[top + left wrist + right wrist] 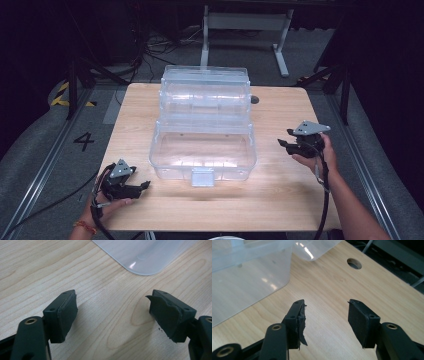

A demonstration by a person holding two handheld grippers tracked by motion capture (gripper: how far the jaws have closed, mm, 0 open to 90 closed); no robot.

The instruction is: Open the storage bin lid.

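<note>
The left gripper rests low at the table's near left corner, jaws apart with nothing between them. The clear box stands mid-table, lid up at the back, its long axis running left to right and its latch facing the person. The right gripper hovers just off the box's right end, jaws likewise spread and empty. Both grippers point inward at the box; the right 1 looks nearer its wall.

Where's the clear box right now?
In the high view, the clear box sits mid-table, lid open, between the two hand-held grippers.
</note>
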